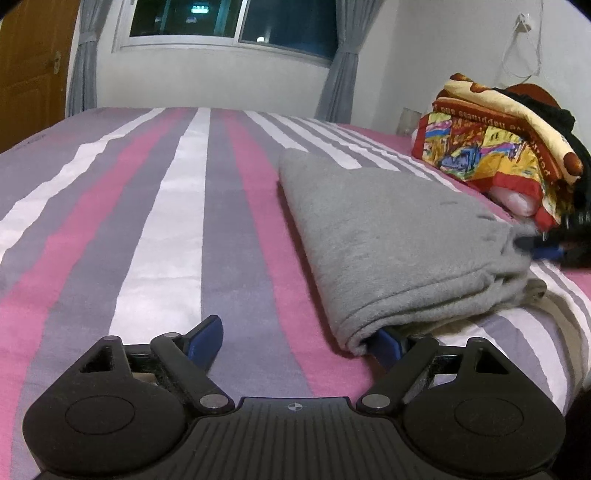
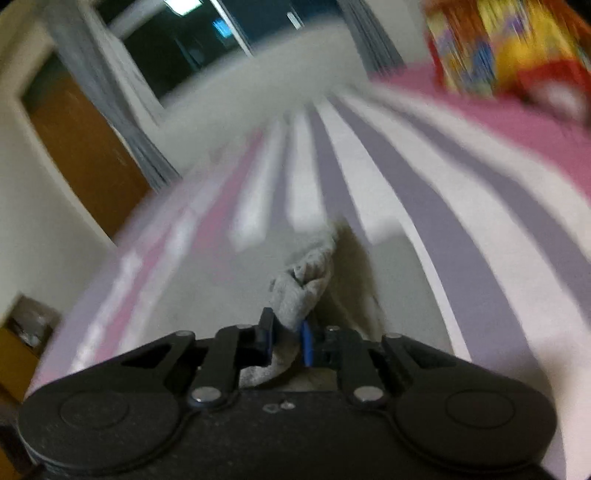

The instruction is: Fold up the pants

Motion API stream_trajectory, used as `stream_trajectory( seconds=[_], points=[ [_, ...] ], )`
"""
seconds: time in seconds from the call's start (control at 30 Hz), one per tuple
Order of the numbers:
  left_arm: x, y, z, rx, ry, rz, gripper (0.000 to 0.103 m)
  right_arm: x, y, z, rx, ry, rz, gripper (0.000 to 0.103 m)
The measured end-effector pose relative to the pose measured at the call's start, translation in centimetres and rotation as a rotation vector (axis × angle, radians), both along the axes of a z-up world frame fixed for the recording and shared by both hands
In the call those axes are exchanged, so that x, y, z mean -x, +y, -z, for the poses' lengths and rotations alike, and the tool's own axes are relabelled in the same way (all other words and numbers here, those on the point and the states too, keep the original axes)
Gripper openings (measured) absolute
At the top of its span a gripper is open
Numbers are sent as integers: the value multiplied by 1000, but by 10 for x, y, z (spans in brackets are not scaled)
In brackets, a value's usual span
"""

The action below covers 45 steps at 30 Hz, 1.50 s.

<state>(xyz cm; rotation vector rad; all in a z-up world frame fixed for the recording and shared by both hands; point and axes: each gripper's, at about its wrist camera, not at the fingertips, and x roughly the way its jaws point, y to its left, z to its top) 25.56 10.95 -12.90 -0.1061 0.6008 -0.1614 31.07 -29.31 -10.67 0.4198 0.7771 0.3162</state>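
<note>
The grey pants (image 1: 399,236) lie folded in several layers on the striped bed, right of centre in the left wrist view. My left gripper (image 1: 295,339) is open at the pants' near corner; its right finger (image 1: 388,347) touches the folded edge, its left finger (image 1: 207,338) rests over bare sheet. My right gripper (image 2: 288,332) is shut on a bunched grey edge of the pants (image 2: 303,284). It also shows at the pants' far right edge in the left wrist view (image 1: 543,245). The right wrist view is blurred by motion.
The bed has a pink, grey and white striped sheet (image 1: 166,221). A colourful folded blanket pile (image 1: 495,147) sits at the right near the wall. A window with grey curtains (image 1: 229,22) is behind; a wooden door (image 1: 26,66) is at left.
</note>
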Motion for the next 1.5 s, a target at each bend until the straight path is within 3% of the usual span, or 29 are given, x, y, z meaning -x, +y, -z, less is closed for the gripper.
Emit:
stream_trajectory(
  seconds=[0.07, 0.13, 0.17, 0.27, 0.37, 0.4, 0.47, 0.53, 0.63, 0.7, 0.77, 0.87, 1.03, 1.07, 1.13, 1.23, 1.3, 1.37, 1.5],
  points=[
    [1, 1, -1, -1, -1, 1, 83, 15, -2, -4, -2, -56, 20, 31],
    [0, 0, 0, -2, 1, 2, 83, 28, 0, -8, 32, -102, 26, 69],
    [0, 0, 0, -3, 2, 2, 83, 29, -1, -5, 27, -89, 30, 71],
    [3, -1, -3, -9, -7, 1, 83, 12, -6, 10, -47, 6, 52, 65],
    [4, -5, -10, -46, -37, 14, 83, -10, 3, 17, -31, 56, 57, 62],
    [1, -5, -11, -57, -17, 14, 83, -12, 9, 14, -26, 66, 54, 49],
    [-2, -6, -11, -62, 1, 13, 83, -19, 19, 4, -1, 42, 37, 39],
    [-2, -6, -11, -66, 13, 12, 83, -13, 25, -18, 32, -63, -1, 35],
    [-1, -9, -12, -54, 17, 3, 83, 12, 25, -47, 71, -214, -43, 34],
    [-2, -13, -11, -52, 20, 7, 83, 22, 18, -48, 109, -263, -44, 34],
    [-5, -17, -11, -61, 26, 23, 83, 12, 3, -29, 131, -190, -9, 34],
    [-8, -29, -13, -90, 37, 37, 83, -17, -18, 10, 110, 12, 25, 34],
    [-7, -28, -13, -94, 48, 27, 83, 4, -27, -13, 24, -125, 10, 34],
    [-7, -28, -12, -93, 53, 30, 83, 2, -28, -5, 44, -107, 19, 34],
    [-8, -31, -13, -101, 72, 45, 83, -13, -36, 24, 58, 21, 38, 35],
    [2, -30, -24, -148, 66, 84, 83, -11, -46, 21, 17, 27, 35, 44],
    [16, -25, -40, -131, -16, 122, 83, 2, -46, 1, 70, -50, 44, 47],
    [17, -24, -56, -101, -88, 129, 83, 15, -41, -20, 204, -198, 62, 46],
    [-33, -30, -54, 5, -27, 78, 83, -3, -26, -30, 257, -288, -10, 42]
  ],
)
